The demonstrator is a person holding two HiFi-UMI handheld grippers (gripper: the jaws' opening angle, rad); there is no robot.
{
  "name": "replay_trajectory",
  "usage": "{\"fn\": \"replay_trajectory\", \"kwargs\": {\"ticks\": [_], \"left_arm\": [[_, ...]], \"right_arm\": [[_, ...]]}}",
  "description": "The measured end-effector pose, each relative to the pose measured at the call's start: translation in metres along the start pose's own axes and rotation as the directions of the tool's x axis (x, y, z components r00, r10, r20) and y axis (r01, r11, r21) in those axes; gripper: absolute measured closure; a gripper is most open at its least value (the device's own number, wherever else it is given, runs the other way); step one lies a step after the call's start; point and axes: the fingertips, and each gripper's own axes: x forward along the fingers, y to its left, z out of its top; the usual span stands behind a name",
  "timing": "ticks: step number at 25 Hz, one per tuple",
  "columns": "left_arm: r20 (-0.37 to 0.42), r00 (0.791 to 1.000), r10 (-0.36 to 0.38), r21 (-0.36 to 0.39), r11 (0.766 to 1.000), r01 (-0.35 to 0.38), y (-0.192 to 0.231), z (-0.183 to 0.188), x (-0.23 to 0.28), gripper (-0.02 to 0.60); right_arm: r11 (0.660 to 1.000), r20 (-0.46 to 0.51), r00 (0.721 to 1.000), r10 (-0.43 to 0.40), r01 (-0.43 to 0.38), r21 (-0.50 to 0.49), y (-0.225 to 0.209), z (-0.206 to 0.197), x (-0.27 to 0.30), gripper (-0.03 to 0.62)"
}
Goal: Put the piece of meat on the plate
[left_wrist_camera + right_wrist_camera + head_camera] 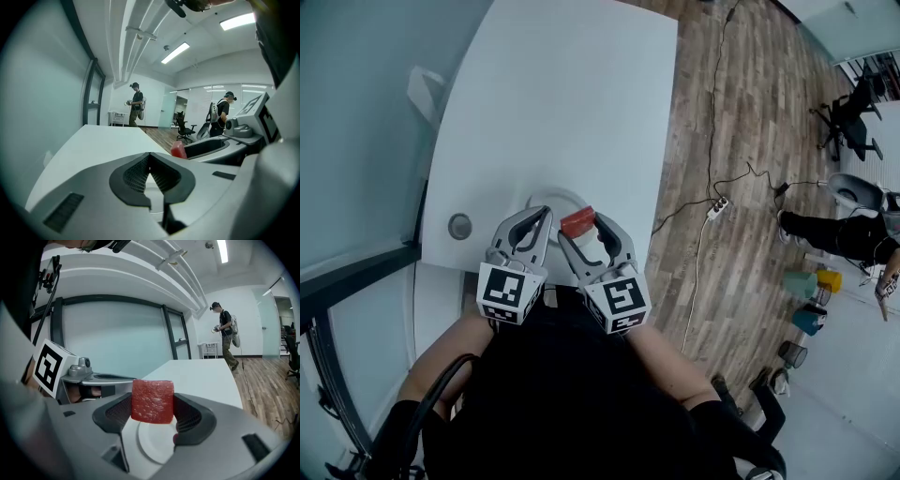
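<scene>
Red meat (152, 401) is clamped between the right gripper's (584, 232) jaws at the frame's centre, above the white plate (151, 446) on the table (562, 94). Just left of it, the left gripper (149, 161) has its jaws closed together on nothing.

Your desk (562, 112) is a smooth white top with a rounded left corner, running away from you in the head view. Close to its near edge, right in front of you, a round white plate (558, 195) lies flat on it; from above only part of its rim shows. Left of the plate, near the desk's left edge, a small grey round cap (460, 226) sits in the top. The wooden floor (769, 122) runs along the desk's right side, with a black cable (711, 141) and a power strip (718, 206) lying on it.
</scene>
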Motion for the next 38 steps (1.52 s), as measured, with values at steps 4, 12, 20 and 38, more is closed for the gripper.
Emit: {"fn": "replay_trajectory", "kwargs": {"ticks": [4, 12, 20, 38], "left_arm": [[-0.011, 1.0, -0.008, -0.006, 1.0, 0.008, 0.001, -0.007, 0.004, 0.578], [-0.055, 0.998, -0.015, -0.023, 1.0, 0.014, 0.004, -0.024, 0.011, 0.578], [-0.113, 0.993, -0.024, -0.021, 1.0, 0.021, 0.009, -0.049, 0.016, 0.578], [-0.209, 0.977, -0.043, -0.032, 0.999, 0.037, 0.014, -0.081, 0.028, 0.578]], "right_arm": [[1.0, -0.028, 1.0, -0.003, 0.003, 0.0, 0.0, -0.009, 0.005, 0.315], [1.0, -0.084, 0.996, -0.019, 0.018, -0.014, -0.007, -0.029, 0.014, 0.315], [1.0, -0.141, 0.99, -0.019, 0.018, -0.008, -0.008, -0.047, 0.026, 0.315], [1.0, -0.293, 0.956, -0.008, 0.007, -0.006, -0.016, -0.084, 0.045, 0.315]]}}
